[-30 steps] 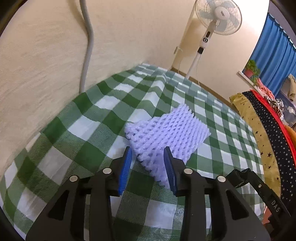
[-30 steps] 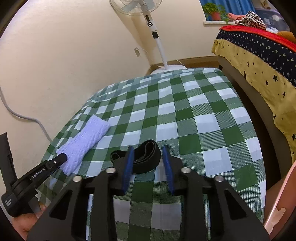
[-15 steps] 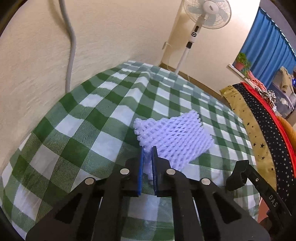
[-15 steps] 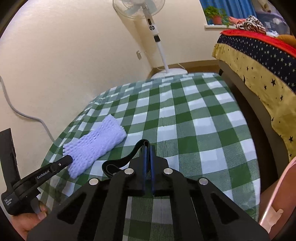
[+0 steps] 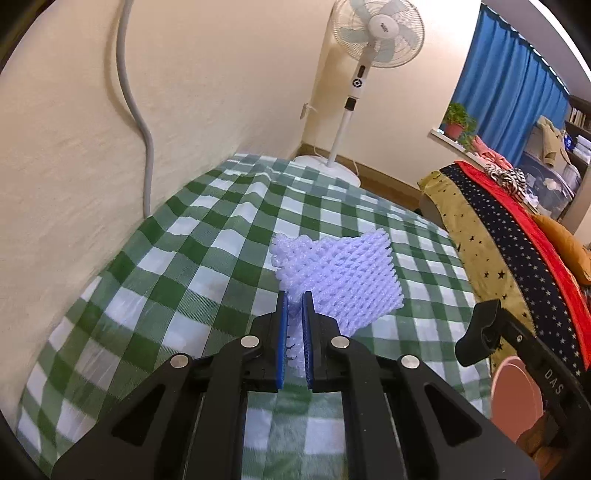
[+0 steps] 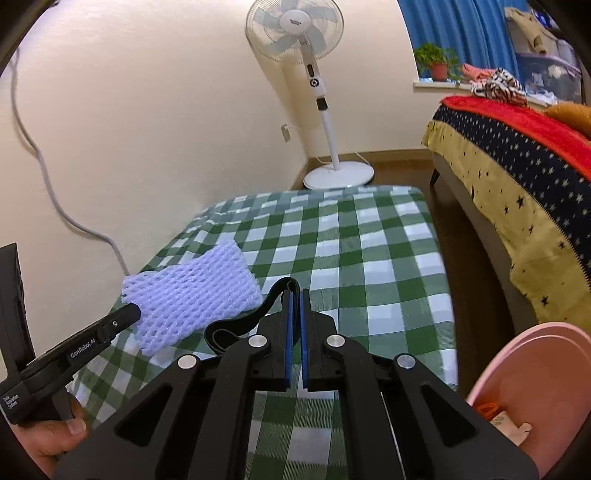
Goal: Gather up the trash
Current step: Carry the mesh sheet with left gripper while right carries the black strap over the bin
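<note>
Lilac foam netting [image 5: 343, 280], centre frame, is pinched at its near corner by the left gripper [image 5: 294, 306]. The right gripper [image 6: 294, 295] clamps a black band [image 6: 240, 325]. Pick-up step appears complete; next, carry both to the pink bin [image 6: 532, 373], lower right, and release.

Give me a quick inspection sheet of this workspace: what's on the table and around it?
Surface: table under a green and white checked cloth.
Job's things: purple foam net and black strap, both gripped; pink bin at the table's near right, scraps inside.
Clutter: nothing seen.
Grippers: left hand-held gripper shut on the foam net's corner; right hand-held gripper shut on the black strap; both jaws have just closed.
Cables: grey cable hangs down the wall behind the table.
Surroundings: standing fan, bed with starred cover, blue curtain, potted plant.
</note>
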